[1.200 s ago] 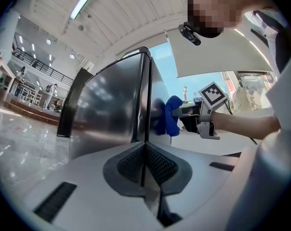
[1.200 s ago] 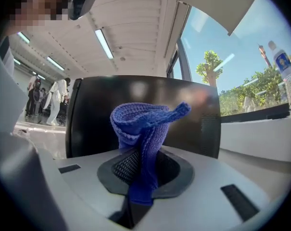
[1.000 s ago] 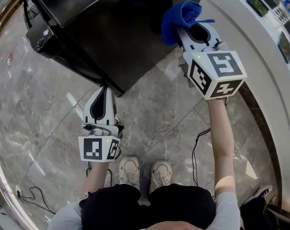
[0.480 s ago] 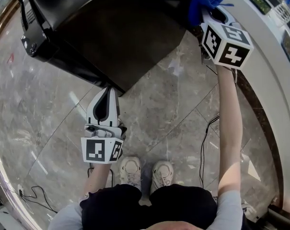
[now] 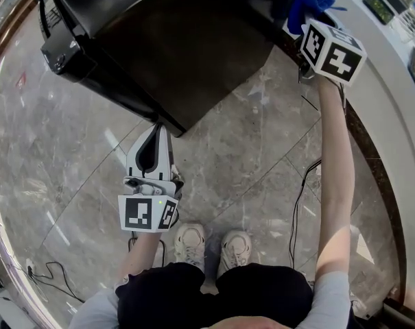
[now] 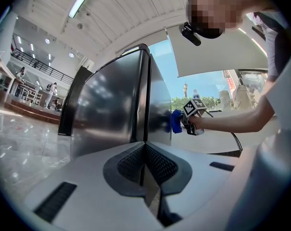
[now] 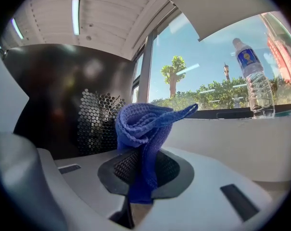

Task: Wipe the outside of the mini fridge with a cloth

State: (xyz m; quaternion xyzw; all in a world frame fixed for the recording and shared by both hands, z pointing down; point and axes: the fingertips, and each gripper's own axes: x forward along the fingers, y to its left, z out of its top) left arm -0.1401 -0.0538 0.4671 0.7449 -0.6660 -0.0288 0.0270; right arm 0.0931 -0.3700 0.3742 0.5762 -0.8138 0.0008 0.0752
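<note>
Pinching the blue cloth [image 7: 144, 124] in my right gripper's [image 7: 143, 174] fingers beside the mini fridge [image 5: 180, 53]; my left gripper [image 6: 145, 162] hangs empty, fingers pressed together.

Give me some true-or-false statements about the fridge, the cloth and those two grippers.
The right gripper has its jaws shut on a blue cloth. True.
The left gripper holds a second cloth. False: its jaws are together, with nothing between them.
A water bottle stands upright on the white counter. True.
The fridge is white. False: it is dark and shiny.
</note>
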